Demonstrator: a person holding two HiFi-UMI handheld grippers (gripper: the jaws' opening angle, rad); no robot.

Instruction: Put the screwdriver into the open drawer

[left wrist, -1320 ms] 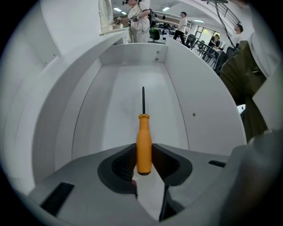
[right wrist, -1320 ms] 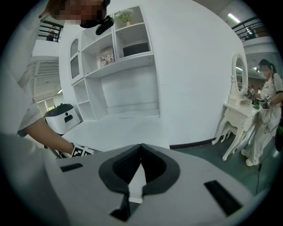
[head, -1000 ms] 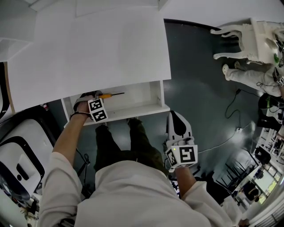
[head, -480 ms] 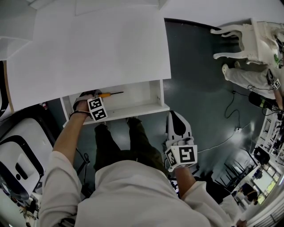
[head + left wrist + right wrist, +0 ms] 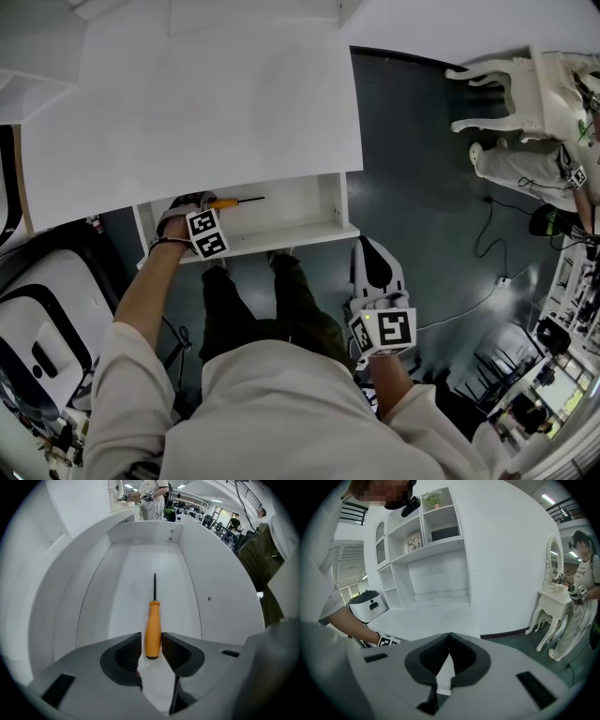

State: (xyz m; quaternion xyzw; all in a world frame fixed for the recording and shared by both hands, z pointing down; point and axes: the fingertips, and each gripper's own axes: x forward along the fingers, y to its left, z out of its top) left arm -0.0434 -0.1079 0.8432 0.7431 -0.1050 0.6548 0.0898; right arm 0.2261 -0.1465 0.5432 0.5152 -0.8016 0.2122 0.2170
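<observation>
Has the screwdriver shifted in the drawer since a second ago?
No. The head view shows the screwdriver at the same spot in the drawer, its shaft tip equally far from the drawer's right wall.

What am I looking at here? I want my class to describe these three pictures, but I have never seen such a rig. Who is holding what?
There is no robot: a person holds a pair of tongs in each hand. One picture comes from a camera on the person's head, looking steeply down at a white desk and its open drawer. The other two come from cameras riding on each pair of tongs, looking along their jaws. The left tongs reach into the drawer. An orange-handled screwdriver lies on the drawer floor between their jaws, which have just been opening and do not clamp it. The right tongs are shut and empty, held aside over the dark floor.
</observation>
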